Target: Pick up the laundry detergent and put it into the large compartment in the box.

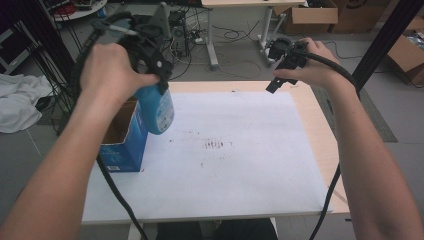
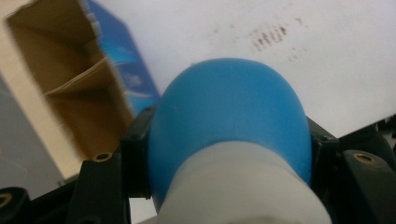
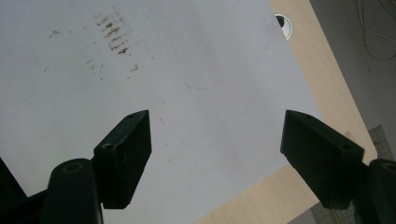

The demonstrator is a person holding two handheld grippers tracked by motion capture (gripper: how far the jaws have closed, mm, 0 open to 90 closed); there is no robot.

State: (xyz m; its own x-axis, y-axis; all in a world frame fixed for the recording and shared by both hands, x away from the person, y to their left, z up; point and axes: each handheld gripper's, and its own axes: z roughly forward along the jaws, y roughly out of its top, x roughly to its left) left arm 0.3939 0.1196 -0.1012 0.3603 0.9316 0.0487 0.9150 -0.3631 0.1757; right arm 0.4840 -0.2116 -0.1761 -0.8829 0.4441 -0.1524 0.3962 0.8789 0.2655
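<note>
Two tools are hanging above the bench point(image 1: 310, 115). The left tool point(image 1: 159, 85) is pinching a blue bottle point(image 1: 157, 110) by its sides, its long axis pointing steeply down, just beside the open box point(image 1: 125, 140) at the bench's left edge. The right tool point(image 1: 280, 80) is staying well apart on the right, its jaws spread wide and holding nothing. The left hand point(image 1: 107, 67) is clearly the nearer one to the box.

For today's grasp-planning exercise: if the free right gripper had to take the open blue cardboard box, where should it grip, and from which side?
Probably the box's top rim: the blue cardboard box stands upright at the table's left edge, mouth open upward. The right gripper, jaws open, could come from above and straddle the wall facing the white sheet, one jaw inside.
</note>
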